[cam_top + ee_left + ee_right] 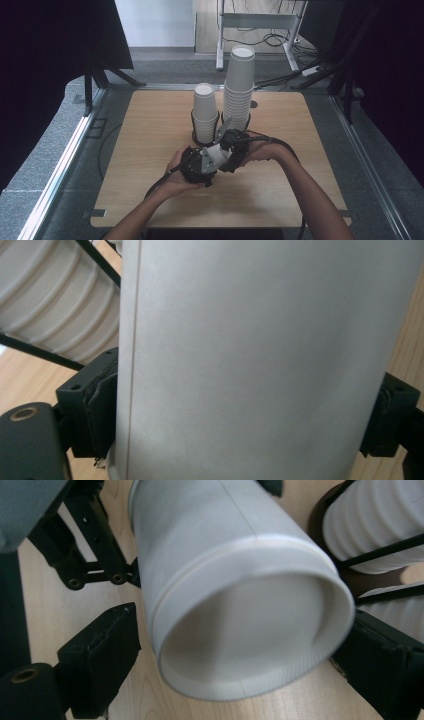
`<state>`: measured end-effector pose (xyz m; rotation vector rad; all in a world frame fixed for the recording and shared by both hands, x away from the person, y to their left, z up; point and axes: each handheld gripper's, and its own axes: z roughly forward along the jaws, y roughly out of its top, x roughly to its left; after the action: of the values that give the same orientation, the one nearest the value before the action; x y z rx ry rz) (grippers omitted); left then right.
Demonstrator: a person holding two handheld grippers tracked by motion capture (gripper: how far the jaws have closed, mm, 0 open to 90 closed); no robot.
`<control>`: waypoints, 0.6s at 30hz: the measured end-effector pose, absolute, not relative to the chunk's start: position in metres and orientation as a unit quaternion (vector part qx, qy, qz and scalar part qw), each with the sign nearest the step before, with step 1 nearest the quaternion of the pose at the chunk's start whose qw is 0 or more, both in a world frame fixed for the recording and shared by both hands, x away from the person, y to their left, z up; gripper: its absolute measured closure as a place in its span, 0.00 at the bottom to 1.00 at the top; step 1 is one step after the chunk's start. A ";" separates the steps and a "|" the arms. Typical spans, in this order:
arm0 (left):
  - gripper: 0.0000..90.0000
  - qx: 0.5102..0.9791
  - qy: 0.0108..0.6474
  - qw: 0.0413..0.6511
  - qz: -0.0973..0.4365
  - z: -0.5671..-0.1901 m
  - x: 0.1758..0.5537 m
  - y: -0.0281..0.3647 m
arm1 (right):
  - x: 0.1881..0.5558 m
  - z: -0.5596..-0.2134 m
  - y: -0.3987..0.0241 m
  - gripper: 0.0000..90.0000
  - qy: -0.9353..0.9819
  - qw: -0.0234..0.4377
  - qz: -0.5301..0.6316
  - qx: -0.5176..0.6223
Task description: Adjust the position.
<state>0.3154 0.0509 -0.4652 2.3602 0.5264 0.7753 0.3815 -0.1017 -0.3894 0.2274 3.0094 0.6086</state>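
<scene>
Two hands, two grippers: both meet at the middle of the table, near edge side, in the high view.
Table (pixel 150 150): light wood-grain top, squarish, set on grey carpet between metal floor rails.
Tall cup stack (pixel 239 85): white paper cups nested upside down, standing at the far middle of the table in a black wire holder; its ribbed rims show at upper left in the left gripper view (pixel 50 300) and at upper right in the right gripper view (pixel 380 525).
Short cup stack (pixel 205 114): fewer white cups, also upside down, just left of the tall stack, in its own black wire ring.
Left gripper (pixel 197 167): black body with a grey three-cornered plate on top, held in the person's left hand (pixel 177 172), cable trailing toward the near edge.
Left gripper, jaw state: clamped on the single cup; in the left gripper view both black pads (pixel 97 405) press against the cup wall, one on each side.
Right gripper (pixel 235 147): black, held in the right hand (pixel 262 150), just right of and touching close to the left gripper.
Right gripper, jaw state: apart; in the right gripper view the two pads (pixel 100 655) flank the cup's base end, the left pad with a visible gap to it; contact on the right side cannot be told.
Single cup (pixel 240 595): white paper cup, lying tilted above the tabletop between the two grippers, side seam visible (pixel 260 360), base toward the right gripper's camera, in front of the two stacks.
</scene>
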 end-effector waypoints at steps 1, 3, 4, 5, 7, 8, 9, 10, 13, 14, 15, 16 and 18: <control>0.13 0.888 0.194 0.296 0.293 -0.466 0.315 0.050 | 0.381 -0.391 -0.101 0.10 0.979 0.027 0.187 0.070; 0.13 0.890 0.189 0.292 0.294 -0.467 0.314 0.047 | 0.382 -0.394 -0.099 0.11 0.982 0.022 0.173 0.066; 0.13 0.890 0.187 0.293 0.296 -0.468 0.313 0.045 | 0.382 -0.395 -0.099 0.14 0.983 0.017 0.169 0.066; 0.13 0.891 0.185 0.289 0.299 -0.469 0.313 0.044 | 0.382 -0.396 -0.098 0.15 0.984 0.013 0.166 0.066; 0.13 0.891 0.182 0.284 0.302 -0.471 0.311 0.041 | 0.383 -0.398 -0.096 0.16 0.986 0.003 0.158 0.057; 0.13 0.893 0.178 0.281 0.304 -0.471 0.311 0.039 | 0.383 -0.399 -0.095 0.16 0.987 0.000 0.149 0.055; 0.13 0.895 0.171 0.276 0.307 -0.471 0.310 0.037 | 0.383 -0.400 -0.094 0.17 0.989 -0.002 0.138 0.053; 0.13 0.894 0.169 0.275 0.310 -0.471 0.310 0.035 | 0.382 -0.401 -0.093 0.18 0.991 -0.004 0.127 0.053; 0.13 0.894 0.161 0.274 0.315 -0.469 0.309 0.031 | 0.382 -0.404 -0.091 0.20 0.993 -0.007 0.111 0.050; 0.13 0.899 0.150 0.271 0.310 -0.468 0.309 0.030 | 0.382 -0.405 -0.090 0.22 0.993 -0.007 0.104 0.048; 0.13 0.898 0.152 0.270 0.312 -0.468 0.309 0.029 | 0.382 -0.407 -0.090 0.24 0.994 -0.005 0.102 0.047; 0.13 0.896 0.158 0.269 0.315 -0.469 0.309 0.029 | 0.383 -0.407 -0.090 0.24 0.994 -0.005 0.102 0.047; 0.13 0.896 0.157 0.270 0.315 -0.470 0.309 0.028 | 0.382 -0.407 -0.091 0.25 0.994 -0.003 0.101 0.045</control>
<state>0.3089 0.0282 -0.4697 2.4150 0.4234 0.8501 0.3823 -0.0909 -0.4072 0.1424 3.1290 0.3178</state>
